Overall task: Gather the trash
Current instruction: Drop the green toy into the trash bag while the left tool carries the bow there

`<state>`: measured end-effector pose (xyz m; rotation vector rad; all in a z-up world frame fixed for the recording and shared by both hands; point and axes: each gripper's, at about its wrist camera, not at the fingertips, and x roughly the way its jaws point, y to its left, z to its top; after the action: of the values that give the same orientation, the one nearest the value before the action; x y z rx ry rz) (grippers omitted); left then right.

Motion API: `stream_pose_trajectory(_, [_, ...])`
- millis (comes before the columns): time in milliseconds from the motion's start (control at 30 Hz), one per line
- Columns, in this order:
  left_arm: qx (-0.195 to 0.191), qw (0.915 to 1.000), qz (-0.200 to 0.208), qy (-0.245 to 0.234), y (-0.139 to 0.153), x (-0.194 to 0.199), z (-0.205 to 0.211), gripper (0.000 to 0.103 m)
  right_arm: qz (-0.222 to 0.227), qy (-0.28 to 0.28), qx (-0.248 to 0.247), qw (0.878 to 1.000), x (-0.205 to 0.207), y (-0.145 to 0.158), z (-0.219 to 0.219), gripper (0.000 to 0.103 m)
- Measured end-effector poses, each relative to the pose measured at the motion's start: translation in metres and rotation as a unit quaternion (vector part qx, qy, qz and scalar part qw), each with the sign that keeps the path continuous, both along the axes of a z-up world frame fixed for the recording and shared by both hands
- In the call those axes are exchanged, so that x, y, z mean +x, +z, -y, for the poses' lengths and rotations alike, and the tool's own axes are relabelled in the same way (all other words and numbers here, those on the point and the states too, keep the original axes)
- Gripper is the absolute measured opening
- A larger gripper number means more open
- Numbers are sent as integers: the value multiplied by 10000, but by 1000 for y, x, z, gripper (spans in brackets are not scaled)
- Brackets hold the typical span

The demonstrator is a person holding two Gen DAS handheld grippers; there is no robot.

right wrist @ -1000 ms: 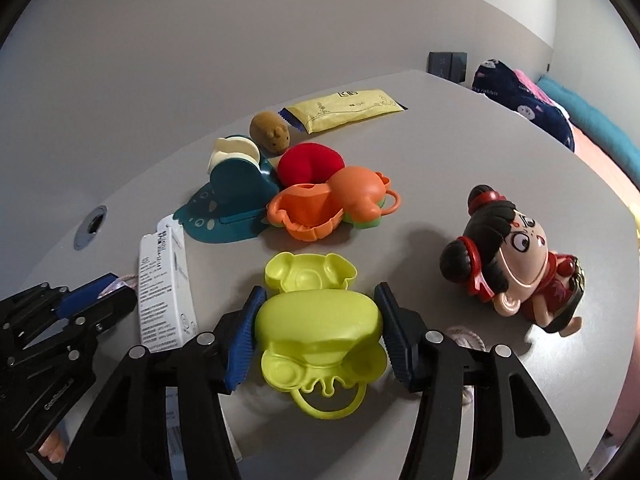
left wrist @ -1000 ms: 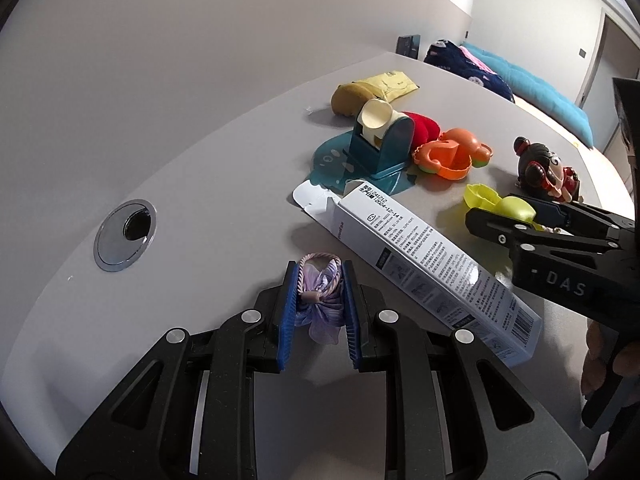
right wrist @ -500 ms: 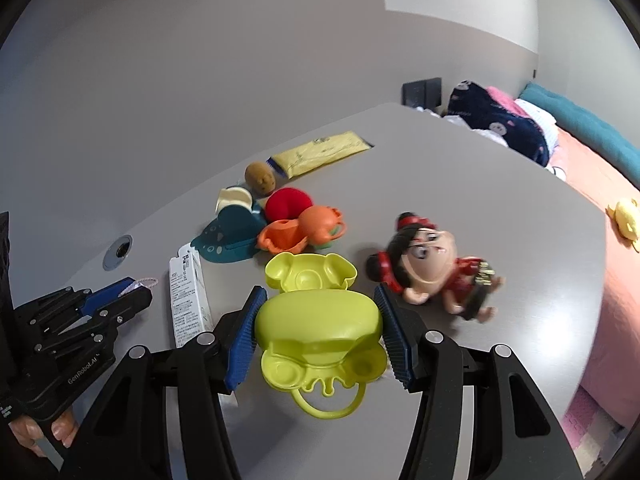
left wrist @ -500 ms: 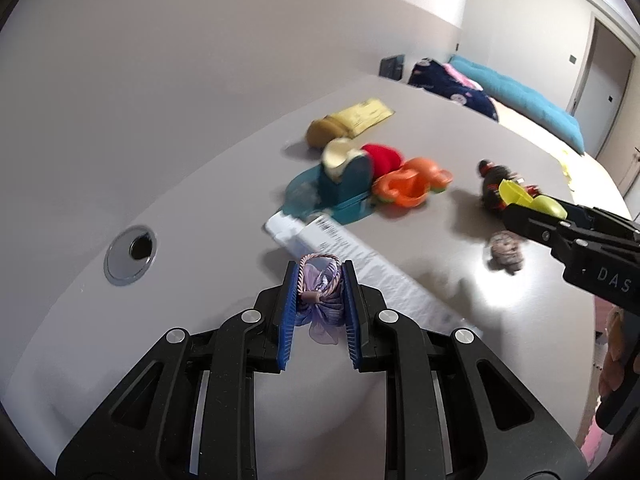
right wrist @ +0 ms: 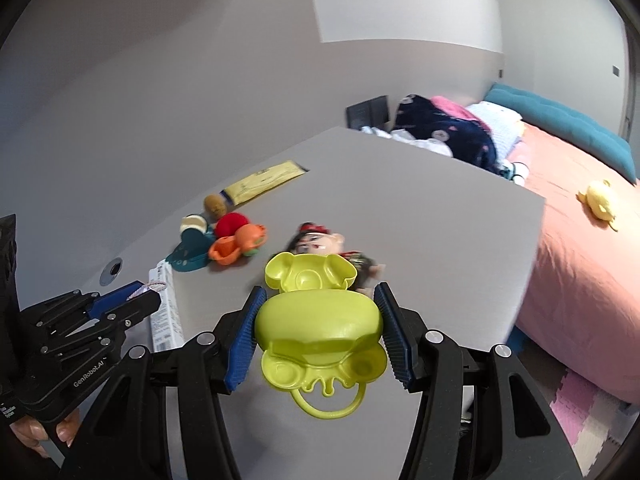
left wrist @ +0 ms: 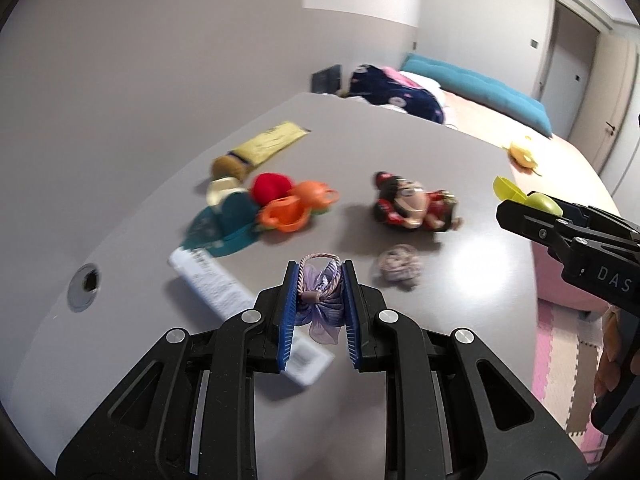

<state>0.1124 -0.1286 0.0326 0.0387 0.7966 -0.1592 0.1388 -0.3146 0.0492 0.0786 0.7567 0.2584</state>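
Observation:
My left gripper (left wrist: 320, 276) is shut on a purple bow hair tie (left wrist: 320, 300) and holds it well above the grey table (left wrist: 460, 160). My right gripper (right wrist: 318, 300) is shut on a yellow-green mouse-shaped toy case (right wrist: 320, 332), also lifted above the table. The right gripper shows in the left wrist view (left wrist: 532, 208) at the right. The left gripper shows in the right wrist view (right wrist: 140, 296) at the lower left.
On the table lie a white carton (left wrist: 216, 292), a teal toy (left wrist: 224, 224), an orange toy (left wrist: 296, 208), a red ball (left wrist: 272, 186), a yellow packet (left wrist: 272, 142), a doll (left wrist: 412, 204) and a greyish scrunchie (left wrist: 400, 268). A bed (right wrist: 580, 240) stands to the right.
Both grippers have risen and pulled back from the table with their objects still held. The table items look smaller and farther below.

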Motion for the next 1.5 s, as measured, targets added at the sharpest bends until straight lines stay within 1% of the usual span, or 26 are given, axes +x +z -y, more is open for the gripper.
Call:
stream_pose_trajectory(333, [94, 9977, -68, -661, 1, 5, 81, 21, 21, -629, 80, 9980, -17, 1, 78, 57])
stream_pose_trajectory(633, [147, 9914, -165, -1286, -5, 8, 153, 21, 56, -1250, 82, 9921, -36, 2, 149, 57])
stream_pose_trajectory(900, [272, 9826, -222, -1825, -6, -2, 214, 22, 99, -1834, 85, 9830, -55, 4, 212, 57])
stream_pose_trajectory(1067, [330, 9744, -273, -2209, -10, -11, 249, 22, 80, -2212, 62, 9752, -65, 2, 252, 57])
stream_pose_trajectory(1267, [430, 9650, -398, -2555, -21, -14, 283, 22, -40, -2592, 9, 9658, -69, -7, 293, 57])
stream_pose_trajectory(1367, [472, 9621, -491, -2642, -29, -12, 294, 22, -114, -2733, 0, 9619, -68, -14, 308, 57])
stream_pose_trajectory(1433, [519, 9607, -608, -2659, -36, -9, 300, 24, -192, -2842, 48, 9586, -66, -19, 320, 57])
stream_pose_trajectory(1467, [546, 9596, -688, -2672, -40, -7, 303, 35, -233, -2899, 71, 9568, -64, -22, 326, 57])
stream_pose_trajectory(1500, [590, 9597, -774, -2637, -43, -3, 306, 50, -276, -2980, 62, 9541, -61, -24, 332, 66])
